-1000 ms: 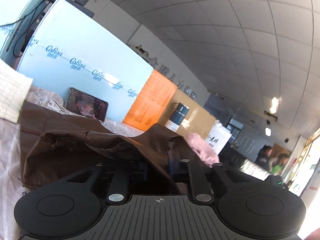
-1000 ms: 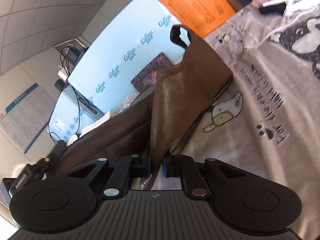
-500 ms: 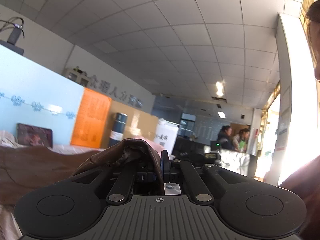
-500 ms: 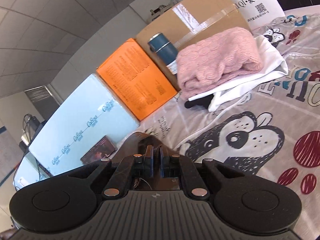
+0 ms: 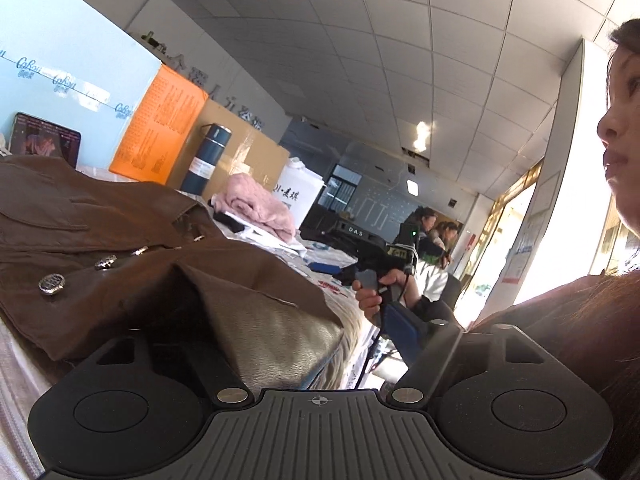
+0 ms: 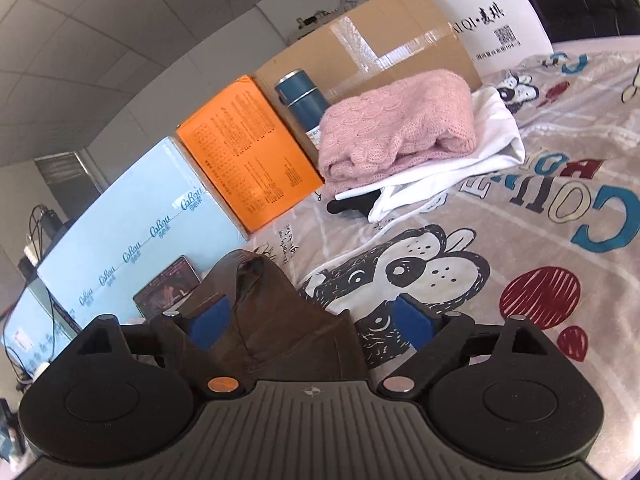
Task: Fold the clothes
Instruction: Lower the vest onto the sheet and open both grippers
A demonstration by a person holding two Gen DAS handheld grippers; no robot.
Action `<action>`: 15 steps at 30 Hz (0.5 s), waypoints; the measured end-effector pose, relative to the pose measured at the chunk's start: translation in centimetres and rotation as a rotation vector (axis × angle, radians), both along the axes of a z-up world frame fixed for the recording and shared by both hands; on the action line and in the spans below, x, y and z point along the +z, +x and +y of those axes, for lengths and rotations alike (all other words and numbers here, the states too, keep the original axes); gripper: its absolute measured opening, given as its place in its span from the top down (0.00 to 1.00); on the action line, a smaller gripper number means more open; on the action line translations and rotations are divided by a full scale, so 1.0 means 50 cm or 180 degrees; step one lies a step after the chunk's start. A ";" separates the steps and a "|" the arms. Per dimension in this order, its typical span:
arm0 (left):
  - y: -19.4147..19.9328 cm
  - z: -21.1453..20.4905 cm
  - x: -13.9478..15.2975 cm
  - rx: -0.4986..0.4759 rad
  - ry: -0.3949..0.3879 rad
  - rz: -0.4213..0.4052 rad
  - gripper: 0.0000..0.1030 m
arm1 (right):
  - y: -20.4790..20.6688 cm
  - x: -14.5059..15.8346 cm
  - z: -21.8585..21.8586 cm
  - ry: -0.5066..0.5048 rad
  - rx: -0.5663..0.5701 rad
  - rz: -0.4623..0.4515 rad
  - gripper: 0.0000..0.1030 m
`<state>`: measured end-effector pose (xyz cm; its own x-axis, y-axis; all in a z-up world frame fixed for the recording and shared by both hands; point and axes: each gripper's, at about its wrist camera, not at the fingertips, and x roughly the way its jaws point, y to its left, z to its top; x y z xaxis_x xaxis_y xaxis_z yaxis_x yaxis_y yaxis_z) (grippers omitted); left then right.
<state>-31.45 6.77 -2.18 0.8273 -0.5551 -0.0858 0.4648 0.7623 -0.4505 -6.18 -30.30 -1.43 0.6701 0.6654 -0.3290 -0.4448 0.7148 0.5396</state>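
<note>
A brown leather jacket (image 5: 120, 248) with metal buttons lies folded on the printed tablecloth (image 6: 500, 208). In the left wrist view my left gripper (image 5: 296, 344) has its jaws opening wide. A folded edge of the jacket lies loose between them and covers the left finger. In the right wrist view my right gripper (image 6: 310, 320) is opening too. Its blue pads (image 6: 412, 324) stand well apart, and a corner of the jacket (image 6: 276, 320) rests between them, touched by neither pad. A hand (image 5: 376, 292) holding the right gripper shows beyond the jacket.
A pink knitted sweater (image 6: 400, 128) lies on a white garment (image 6: 460, 160) at the back. Behind it stand a blue flask (image 6: 304, 100), an orange box (image 6: 244, 152), a cardboard box (image 6: 372, 48) and a white bag (image 6: 492, 20). A person (image 5: 580, 320) is close on the right.
Both grippers were shut on the brown jacket and have let it go, their jaws now wide. The jacket was swung over and now lies folded on the table.
</note>
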 end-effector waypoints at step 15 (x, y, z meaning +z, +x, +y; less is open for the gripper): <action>-0.096 0.114 0.046 0.1378 0.0037 0.0196 0.13 | 0.025 0.006 0.034 -0.0384 0.0009 0.0009 0.09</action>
<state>-36.22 12.47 0.12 0.9767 -0.1570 -0.1466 0.0738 0.8861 -0.4576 -4.93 -28.59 -1.15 0.6673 0.6226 -0.4088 -0.4454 0.7735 0.4510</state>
